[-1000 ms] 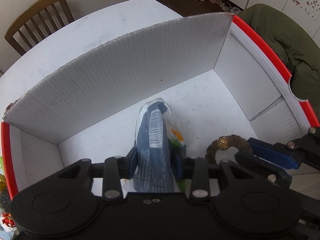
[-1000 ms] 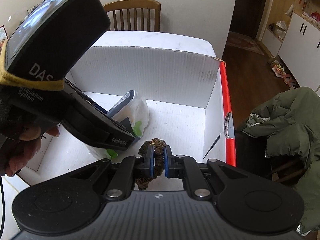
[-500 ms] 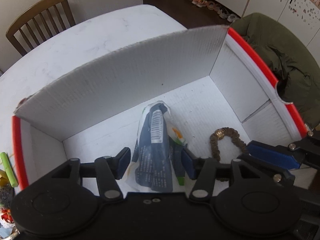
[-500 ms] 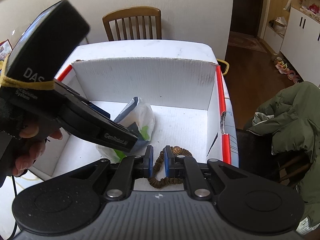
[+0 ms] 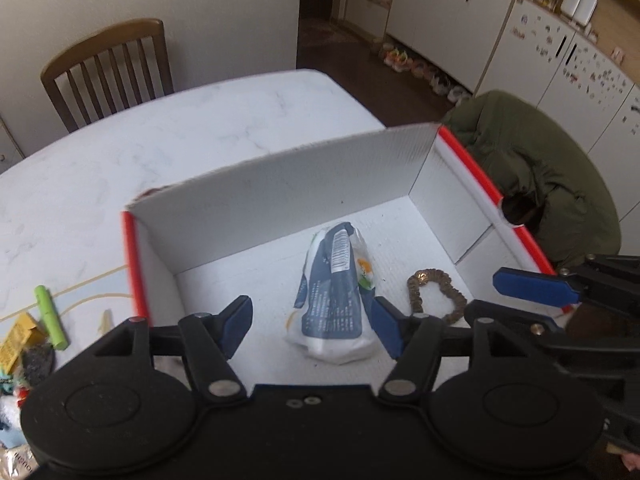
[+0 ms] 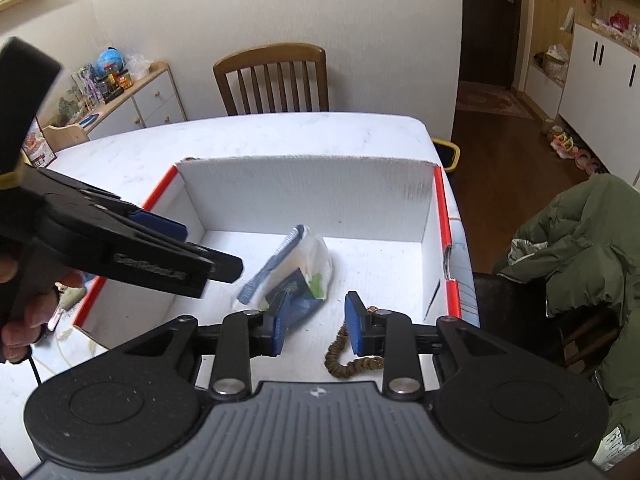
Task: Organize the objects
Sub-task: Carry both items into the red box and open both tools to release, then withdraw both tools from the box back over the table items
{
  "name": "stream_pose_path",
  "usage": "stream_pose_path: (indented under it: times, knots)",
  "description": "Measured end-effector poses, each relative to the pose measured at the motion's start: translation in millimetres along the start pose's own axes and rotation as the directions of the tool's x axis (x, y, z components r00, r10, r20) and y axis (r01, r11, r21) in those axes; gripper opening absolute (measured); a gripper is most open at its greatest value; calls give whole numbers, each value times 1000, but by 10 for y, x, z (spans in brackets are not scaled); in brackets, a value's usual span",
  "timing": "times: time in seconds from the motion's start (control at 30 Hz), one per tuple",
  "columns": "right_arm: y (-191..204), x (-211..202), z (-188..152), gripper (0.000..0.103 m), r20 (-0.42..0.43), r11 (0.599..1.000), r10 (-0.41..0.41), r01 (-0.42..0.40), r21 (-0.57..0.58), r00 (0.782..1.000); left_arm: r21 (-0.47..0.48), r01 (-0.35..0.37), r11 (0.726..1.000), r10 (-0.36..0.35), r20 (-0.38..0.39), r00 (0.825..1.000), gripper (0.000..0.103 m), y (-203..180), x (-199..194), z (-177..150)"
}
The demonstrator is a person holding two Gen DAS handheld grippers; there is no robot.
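Note:
A white cardboard box with red rims (image 5: 280, 184) (image 6: 304, 188) stands on the table. On its floor lies a blue and white plastic packet (image 5: 334, 292) (image 6: 296, 268). Just right of the packet rests a brown scrunchie with a gold bead (image 5: 438, 294) (image 6: 352, 362). My left gripper (image 5: 310, 330) is open above the box's near side, its pads apart on either side of the packet's end without touching it. My right gripper (image 6: 316, 326) is open too, raised over the box, with the scrunchie lying below its right pad (image 6: 356, 326). Each gripper shows in the other's view.
Left of the box, a green marker (image 5: 50, 316), a yellow packet (image 5: 18, 338) and other small items lie on the table. A wooden chair (image 6: 272, 78) stands at the table's far side. A green jacket (image 5: 532, 176) hangs over a seat right of the box.
Both grippers opened, letting the packet and the scrunchie go onto the box floor. Both have since pulled up and back from the box.

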State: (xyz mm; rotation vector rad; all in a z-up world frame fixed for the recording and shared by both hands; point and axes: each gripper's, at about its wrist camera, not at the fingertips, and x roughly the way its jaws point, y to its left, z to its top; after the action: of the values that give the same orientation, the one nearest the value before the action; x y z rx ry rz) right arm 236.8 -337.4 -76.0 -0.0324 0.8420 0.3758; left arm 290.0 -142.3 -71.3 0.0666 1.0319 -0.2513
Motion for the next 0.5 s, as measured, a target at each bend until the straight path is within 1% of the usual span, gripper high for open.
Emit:
stream_pose_path:
  times: [0.03, 0.07, 0.13, 0.17, 0.23, 0.4, 0.43, 0.5]
  knots:
    - [24, -20, 2, 29, 5, 1000, 1, -1, -2, 1000, -2, 7, 1000, -7, 14, 1000, 66, 19, -100, -24]
    - [48, -42, 6, 32, 8, 1000, 7, -7, -3, 1000, -1, 10, 1000, -10, 27, 1000, 66, 39, -168, -48]
    - [94, -95, 9, 45, 18, 1000, 17, -17, 2, 1000, 4, 8, 1000, -9, 56, 998, 71, 68, -290, -104]
    - [120, -129, 8, 54, 29, 1000, 18, -18, 4, 999, 8, 3, 1000, -3, 73, 997, 73, 88, -360, -134]
    - [188, -186, 6, 55, 48, 1000, 21, -20, -2, 999, 12, -3, 1000, 2, 98, 995, 74, 129, -473, -201]
    - [365, -307, 15, 57, 74, 1000, 31, -30, -7, 997, -26, -5, 1000, 9, 145, 989, 78, 315, -735, -375]
    - [404, -335, 16, 58, 81, 999, 34, -33, -6, 996, -33, -7, 999, 12, 155, 988, 79, 352, -780, -412]
    - [503, -384, 18, 65, 93, 999, 40, -40, -10, 995, -46, -10, 999, 18, 174, 985, 82, 456, -896, -507]
